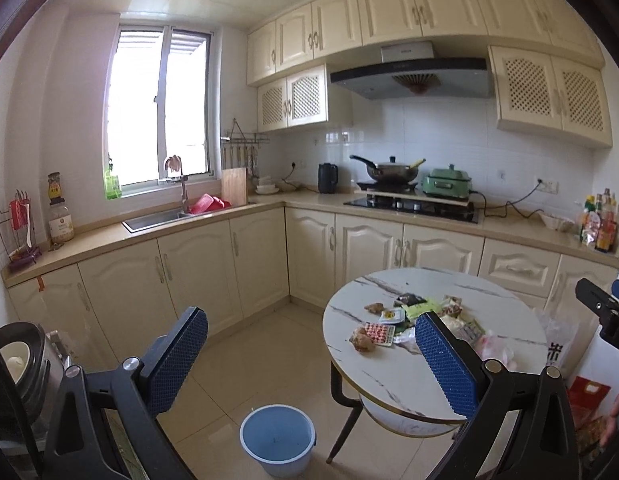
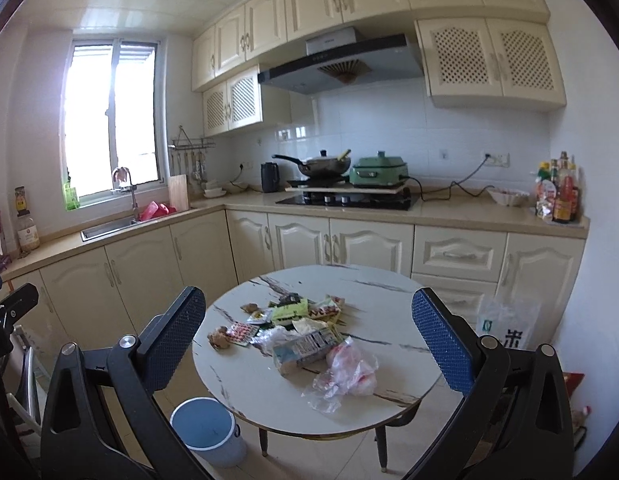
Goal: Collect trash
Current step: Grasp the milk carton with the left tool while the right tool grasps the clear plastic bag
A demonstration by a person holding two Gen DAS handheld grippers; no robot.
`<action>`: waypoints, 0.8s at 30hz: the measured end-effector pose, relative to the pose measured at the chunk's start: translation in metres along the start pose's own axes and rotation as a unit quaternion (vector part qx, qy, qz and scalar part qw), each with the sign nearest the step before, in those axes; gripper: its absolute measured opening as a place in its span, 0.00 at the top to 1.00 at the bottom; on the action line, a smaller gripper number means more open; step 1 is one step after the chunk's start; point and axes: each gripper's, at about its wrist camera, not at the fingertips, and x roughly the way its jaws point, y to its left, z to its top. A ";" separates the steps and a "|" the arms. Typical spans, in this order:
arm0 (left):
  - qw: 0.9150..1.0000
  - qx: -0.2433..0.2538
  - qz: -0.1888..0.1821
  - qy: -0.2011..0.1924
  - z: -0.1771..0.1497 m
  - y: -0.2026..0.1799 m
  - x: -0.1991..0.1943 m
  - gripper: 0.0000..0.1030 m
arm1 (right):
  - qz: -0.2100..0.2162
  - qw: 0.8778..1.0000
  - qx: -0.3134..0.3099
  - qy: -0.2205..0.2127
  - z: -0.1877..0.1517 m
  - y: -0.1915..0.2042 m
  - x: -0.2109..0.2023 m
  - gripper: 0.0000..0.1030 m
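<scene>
A round white marble table point(image 2: 269, 396) point(image 1: 389, 376) carries a heap of trash: a crumpled clear plastic bag point(image 2: 345, 372), a flattened carton point(image 2: 305, 346), green wrappers point(image 2: 289, 312) point(image 1: 419, 308), a red pill blister point(image 2: 241, 334) point(image 1: 379, 332) and brown crumpled scraps point(image 2: 218, 338) point(image 1: 361, 342). A blue bucket point(image 1: 276, 438) point(image 2: 205, 430) stands on the floor left of the table. My left gripper point(image 1: 309, 356) is open and empty, held back from the table. My right gripper point(image 2: 309, 336) is open and empty, facing the heap from a distance.
Cream kitchen cabinets and counter run along the back, with a sink point(image 1: 157, 218), stove with wok point(image 1: 393, 172) and bottles point(image 2: 559, 196) at the right. A printed plastic bag point(image 2: 509, 328) stands right of the table. A rice cooker point(image 1: 21, 364) sits at far left.
</scene>
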 end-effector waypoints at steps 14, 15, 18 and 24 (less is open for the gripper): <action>0.971 0.089 -0.167 0.144 0.005 -0.104 0.200 0.01 | -0.011 0.984 0.015 0.178 -0.097 -0.075 0.153 0.00; 0.969 0.094 -0.175 0.150 0.002 -0.106 0.213 0.01 | -0.007 0.982 0.012 0.188 -0.101 -0.076 0.164 0.00; 0.961 0.115 -0.188 0.167 0.000 -0.120 0.251 0.01 | 0.007 0.977 -0.007 0.212 -0.111 -0.074 0.195 0.00; 0.952 0.142 -0.191 0.192 -0.009 -0.152 0.313 0.01 | 0.022 0.968 -0.022 0.250 -0.124 -0.075 0.242 0.00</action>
